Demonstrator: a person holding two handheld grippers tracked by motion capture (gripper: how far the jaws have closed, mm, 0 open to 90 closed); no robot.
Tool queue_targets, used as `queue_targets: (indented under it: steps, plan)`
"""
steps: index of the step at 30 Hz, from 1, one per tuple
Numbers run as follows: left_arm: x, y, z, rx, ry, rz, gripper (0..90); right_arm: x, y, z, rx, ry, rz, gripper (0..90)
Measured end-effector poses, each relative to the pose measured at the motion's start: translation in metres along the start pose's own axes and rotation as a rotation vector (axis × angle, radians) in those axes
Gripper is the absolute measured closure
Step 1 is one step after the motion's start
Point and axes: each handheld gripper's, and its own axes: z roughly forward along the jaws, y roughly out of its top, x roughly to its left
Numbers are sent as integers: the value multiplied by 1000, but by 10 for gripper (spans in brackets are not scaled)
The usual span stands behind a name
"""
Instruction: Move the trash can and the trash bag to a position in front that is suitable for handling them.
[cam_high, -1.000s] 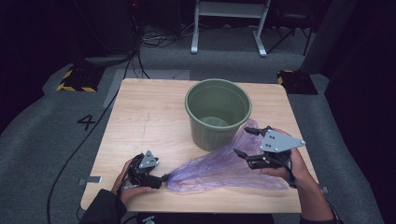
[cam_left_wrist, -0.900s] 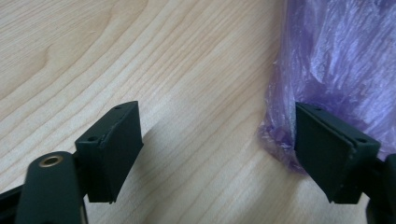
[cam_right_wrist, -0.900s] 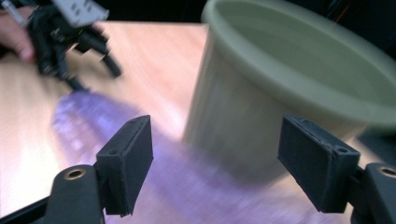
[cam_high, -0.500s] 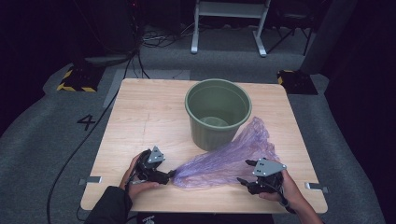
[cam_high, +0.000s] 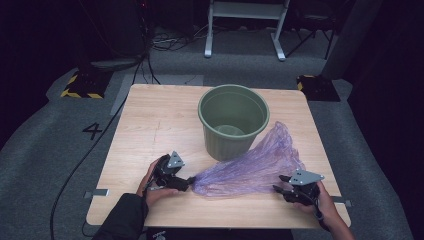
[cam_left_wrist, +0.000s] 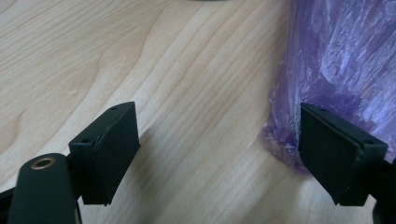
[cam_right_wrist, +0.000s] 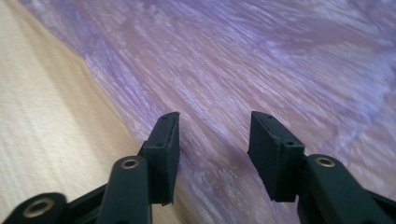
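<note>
A light wooden table stands on grey carpet, with a green plastic bucket upright and empty near its far centre, its mouth open as if ready to take a liner. Just in front of it, a thin purple plastic bag lies flat on the wood, fanning from a bunched, narrow end at the person's left to a wide end at the right that reaches beside the bucket's base. The left gripper rests at that bunched end with its jaws spread wide; the left gripper view shows one jaw against the bag's edge and bare wood between the two, so nothing is gripped. The right gripper sits low at the bag's near right edge, jaws parted over the film, apparently placed to pinch a layer.
</note>
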Motion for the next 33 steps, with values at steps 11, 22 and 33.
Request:
queue_targets:
  steps: [11,22,33]
  plan:
    - [-2,9,7,-2,11,-1,159,-18,-6,-10,-69,-72,82,334]
    - [-8,13,13,-1,-8,5,156,32,37,13,-213,73,-1,215]
    - [-10,27,27,1,-17,15,151,20,45,49,-111,54,-22,173]
